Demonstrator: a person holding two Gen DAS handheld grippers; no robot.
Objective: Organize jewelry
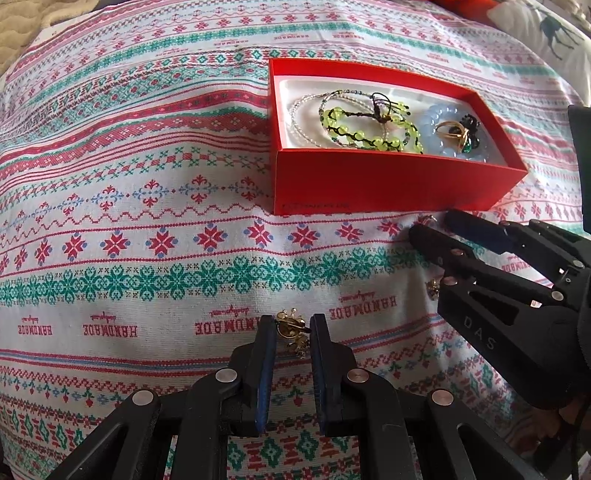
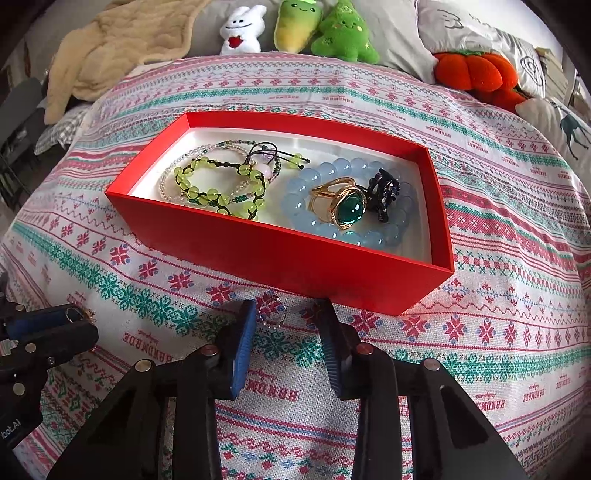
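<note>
Between the blue pads of the left gripper (image 1: pixel 293 332) sits a small gold brooch (image 1: pixel 293 330) with pale beads, its top poking out past the fingertips; the jaws stand narrow and clamped on it, just above the patterned cloth (image 1: pixel 147 258). To that gripper's right and a little ahead, the right gripper (image 2: pixel 286 314) points down at the cloth with its tips close to the near wall of the red box (image 2: pixel 258 254). Its jaws stand apart, and a thin clear-beaded ring (image 2: pixel 271 312) lies on the cloth between them, nearer the left pad; the pads do not visibly press on it. Another small gold piece (image 1: pixel 432 288) lies on the cloth beside the right gripper's left finger, partly hidden by it. Just beyond the right gripper's tips, the open red box holds, on its white lining, a yellow-green beaded bracelet (image 2: pixel 221 188) tangled with a clear bead strand (image 2: pixel 173 177) at the left end, and at the right end a pale blue bead bracelet (image 2: pixel 306 184) circling a gold ring with a green stone (image 2: pixel 341 203) and a dark blue-black ring (image 2: pixel 384 194). Far past the box, beyond the cloth's edge, lie a beige blanket (image 2: pixel 122 48), a white plush rabbit (image 2: pixel 242 29), two green plush toys (image 2: pixel 325 31) and an orange plush pumpkin (image 2: pixel 476 75).
</note>
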